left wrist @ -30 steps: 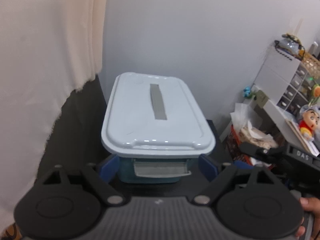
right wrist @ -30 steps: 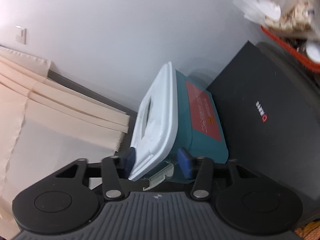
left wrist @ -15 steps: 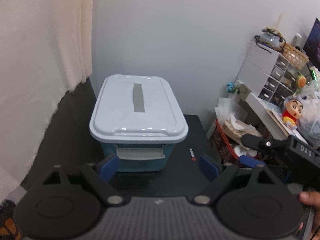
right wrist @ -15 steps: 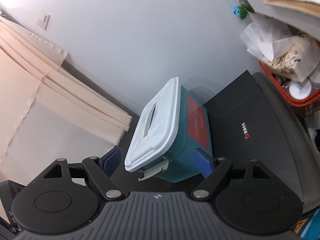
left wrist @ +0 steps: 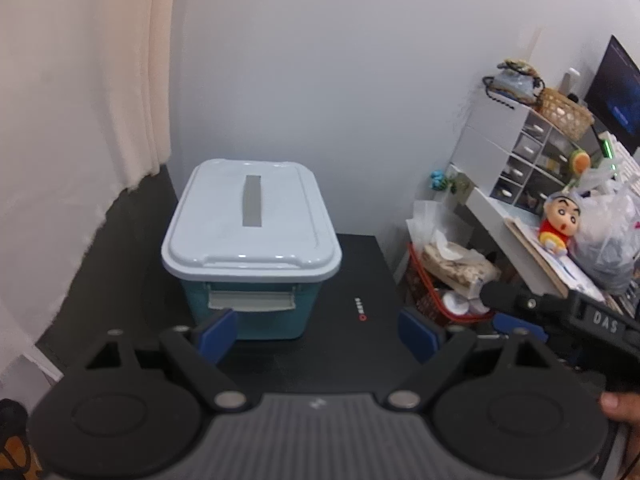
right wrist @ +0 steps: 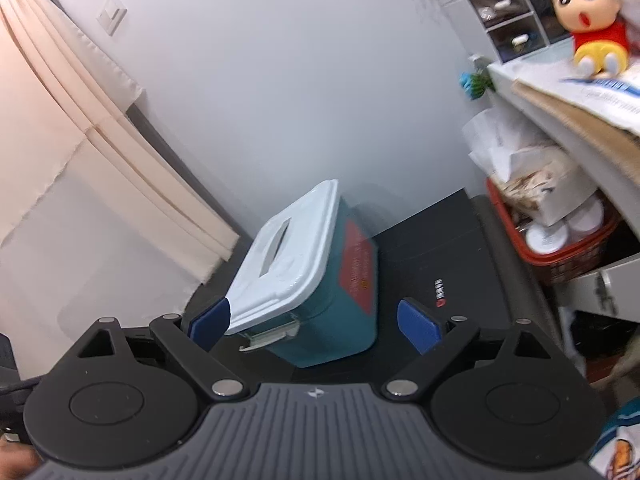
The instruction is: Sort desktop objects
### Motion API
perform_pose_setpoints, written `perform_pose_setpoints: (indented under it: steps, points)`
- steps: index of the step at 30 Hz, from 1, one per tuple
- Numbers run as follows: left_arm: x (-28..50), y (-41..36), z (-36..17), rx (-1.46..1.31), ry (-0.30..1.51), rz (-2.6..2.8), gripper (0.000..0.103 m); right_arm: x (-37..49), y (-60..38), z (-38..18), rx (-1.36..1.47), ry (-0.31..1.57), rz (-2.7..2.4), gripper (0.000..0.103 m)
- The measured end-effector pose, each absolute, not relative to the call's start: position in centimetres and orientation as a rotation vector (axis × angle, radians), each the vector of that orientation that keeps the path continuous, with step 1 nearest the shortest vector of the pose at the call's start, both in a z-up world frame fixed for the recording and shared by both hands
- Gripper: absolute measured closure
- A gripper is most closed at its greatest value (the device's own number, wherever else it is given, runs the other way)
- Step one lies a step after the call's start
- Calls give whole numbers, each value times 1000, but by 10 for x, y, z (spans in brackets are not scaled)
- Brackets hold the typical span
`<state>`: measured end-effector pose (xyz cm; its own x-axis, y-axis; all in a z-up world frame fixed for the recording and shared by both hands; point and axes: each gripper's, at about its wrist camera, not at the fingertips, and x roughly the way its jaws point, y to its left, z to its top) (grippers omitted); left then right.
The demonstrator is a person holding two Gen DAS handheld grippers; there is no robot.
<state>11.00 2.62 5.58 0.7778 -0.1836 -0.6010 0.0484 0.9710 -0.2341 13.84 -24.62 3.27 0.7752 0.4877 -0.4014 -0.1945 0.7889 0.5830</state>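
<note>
A teal storage box with a white lid (left wrist: 251,236) stands on a black surface (left wrist: 360,344) against the wall; it also shows in the right wrist view (right wrist: 308,264), tilted by the camera angle. Its lid is closed, with a grey handle strip on top and a front latch (left wrist: 251,300). My left gripper (left wrist: 318,334) is open and empty, a short way in front of the box. My right gripper (right wrist: 314,324) is open and empty, also back from the box. The right gripper's body shows in the left wrist view (left wrist: 560,312).
A red basket of paper and containers (left wrist: 444,280) sits right of the black surface. A white desk (left wrist: 496,208) holds a cartoon doll (left wrist: 560,220), plastic bag (left wrist: 608,236), drawer unit (left wrist: 528,152) and wicker basket (left wrist: 564,112). A cream curtain (left wrist: 80,120) hangs left.
Both grippers have pulled back from the box, which now looks smaller and farther. The right gripper's jaws, narrow around the box's lid edge a second ago, have opened wide.
</note>
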Motion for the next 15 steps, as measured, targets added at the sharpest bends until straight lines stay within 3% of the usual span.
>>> perform_pose_setpoints:
  steps: [15]
  points:
    - [88, 0, 43, -215, 644, -105, 16, 94, -255, 21, 473, 598, 339, 5]
